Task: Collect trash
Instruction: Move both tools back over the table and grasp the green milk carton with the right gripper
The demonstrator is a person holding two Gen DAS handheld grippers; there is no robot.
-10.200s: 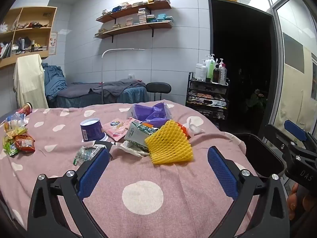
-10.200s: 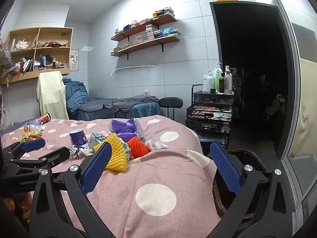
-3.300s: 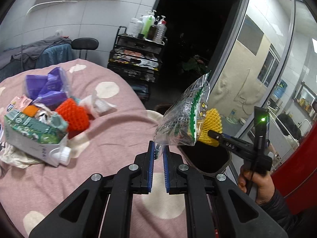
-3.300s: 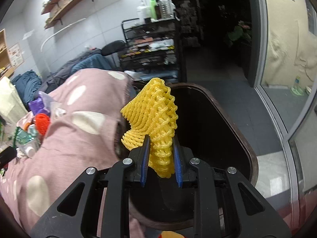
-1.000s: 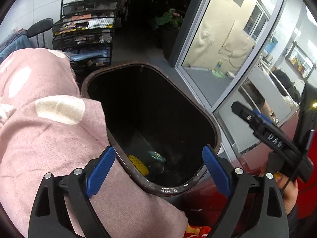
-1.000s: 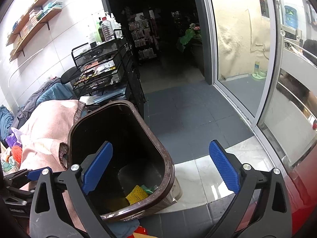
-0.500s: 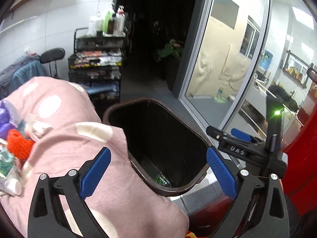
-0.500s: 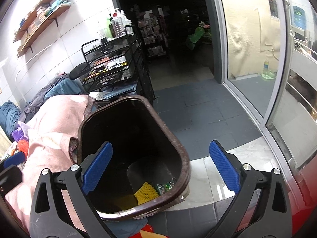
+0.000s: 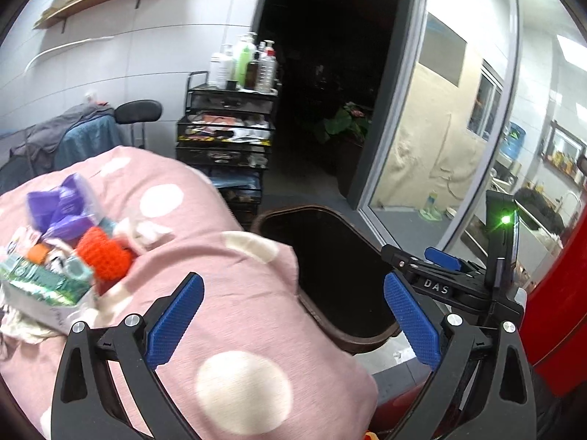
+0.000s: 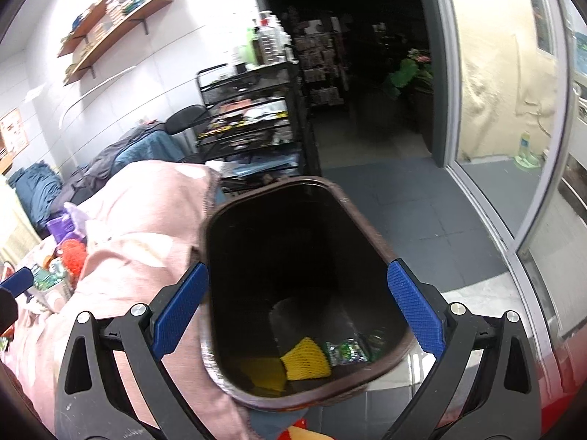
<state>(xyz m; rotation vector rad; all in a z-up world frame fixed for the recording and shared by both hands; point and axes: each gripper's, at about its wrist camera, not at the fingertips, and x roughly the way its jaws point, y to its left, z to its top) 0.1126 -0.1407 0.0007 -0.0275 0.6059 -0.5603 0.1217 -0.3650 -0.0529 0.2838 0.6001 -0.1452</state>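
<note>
- Trash (image 9: 73,253) sits heaped on the pink tabletop (image 9: 227,293), near the bin (image 10: 367,242) for short carries.
- Left hand-held gripper (image 9: 293,311) gapes empty (facing the heap).
- Right hand-held gripper (image 10: 297,315), wide and empty, hovers over the bin.

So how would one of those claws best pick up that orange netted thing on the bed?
Probably from above, pinching the raised top of the orange foam net. It looks soft and sits proud of the pile, while the carton crowds its lower side.

A yellow foam net (image 10: 306,357) and a green wrapper (image 10: 346,351) lie side by side at the bottom of the dark brown bin (image 10: 357,216), below the right claw (image 10: 297,313).
</note>
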